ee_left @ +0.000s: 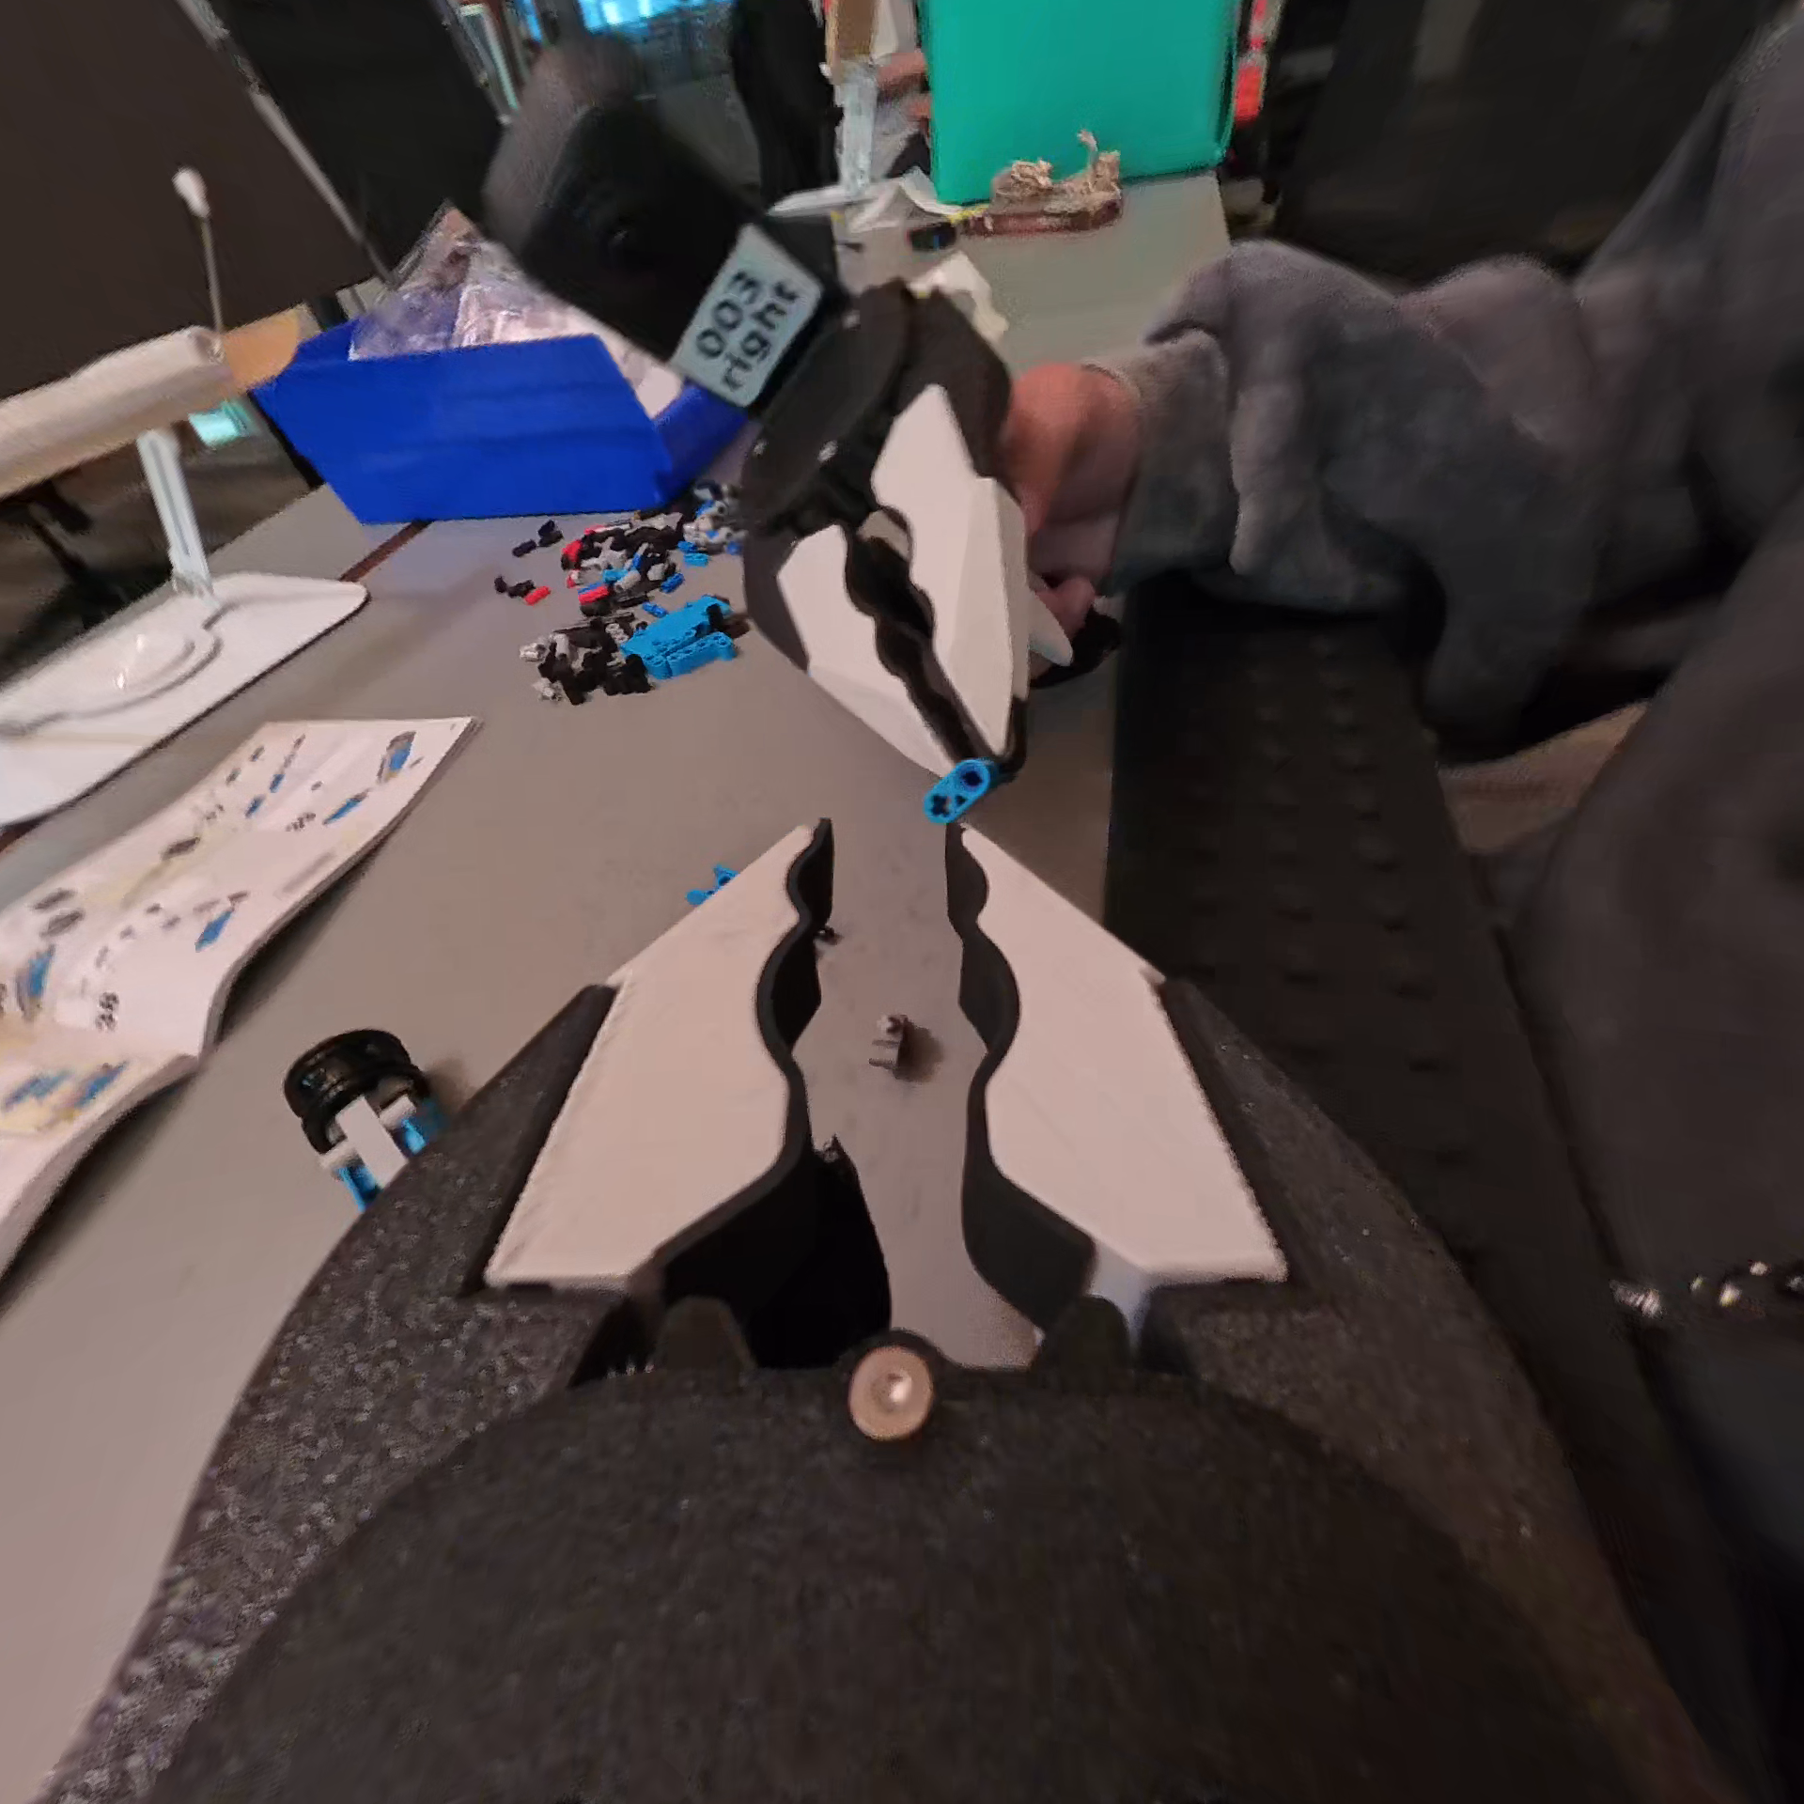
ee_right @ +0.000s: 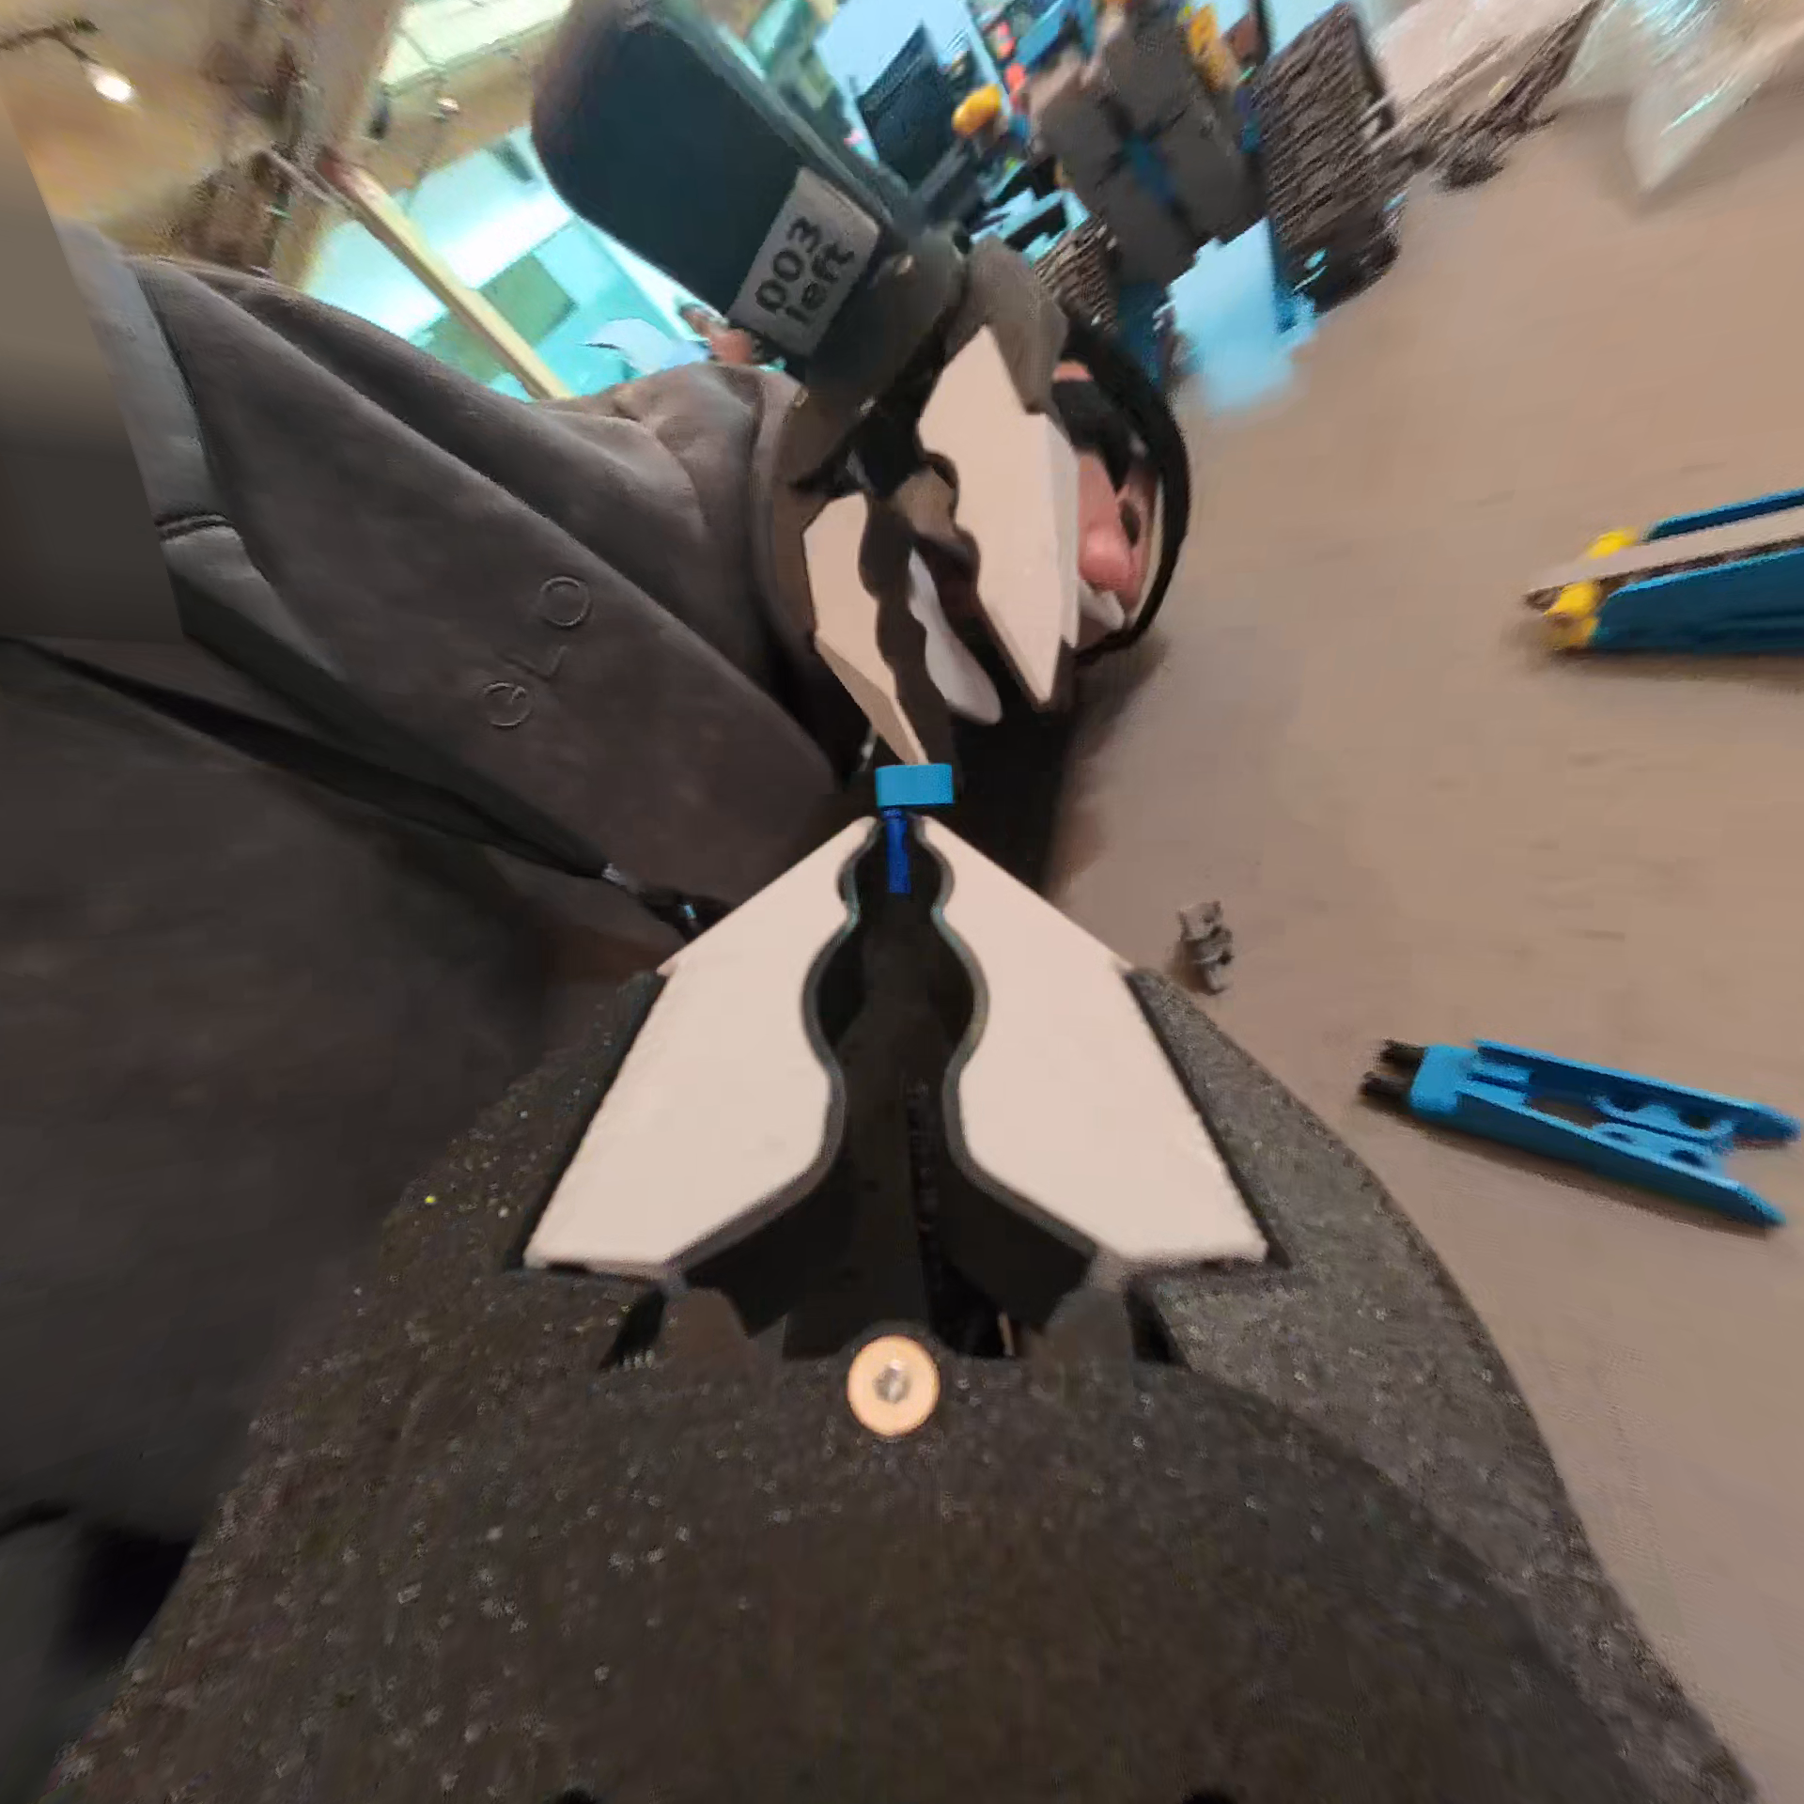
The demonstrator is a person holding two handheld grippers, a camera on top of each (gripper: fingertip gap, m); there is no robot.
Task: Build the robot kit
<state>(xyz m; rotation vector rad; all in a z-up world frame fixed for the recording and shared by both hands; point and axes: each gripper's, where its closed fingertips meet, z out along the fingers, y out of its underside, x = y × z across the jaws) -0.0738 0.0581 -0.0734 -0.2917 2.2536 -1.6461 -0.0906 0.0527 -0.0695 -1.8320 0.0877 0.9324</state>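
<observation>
In the right wrist view my right gripper (ee_right: 896, 832) is shut on a dark blue pin (ee_right: 896, 864). The pin carries a small light blue connector (ee_right: 913, 784) just beyond the fingertips. The left wrist view shows the same connector (ee_left: 962, 789) at the tip of the right gripper (ee_left: 981, 757), which points down toward me. My left gripper (ee_left: 890, 838) is open and empty above the grey table (ee_left: 547, 800). Its right fingertip sits just under the connector. In the right wrist view the left gripper (ee_right: 976, 722) faces mine, open, its lower fingertip right by the connector.
A small grey part (ee_left: 893, 1043) lies on the table between my left fingers. A wheel assembly (ee_left: 361, 1103), an open instruction booklet (ee_left: 195, 879), a pile of small parts (ee_left: 625, 605) and a blue bin (ee_left: 469, 430) lie left. A blue beam assembly (ee_right: 1581, 1123) lies right. Left and right tips are no more than a few centimetres apart.
</observation>
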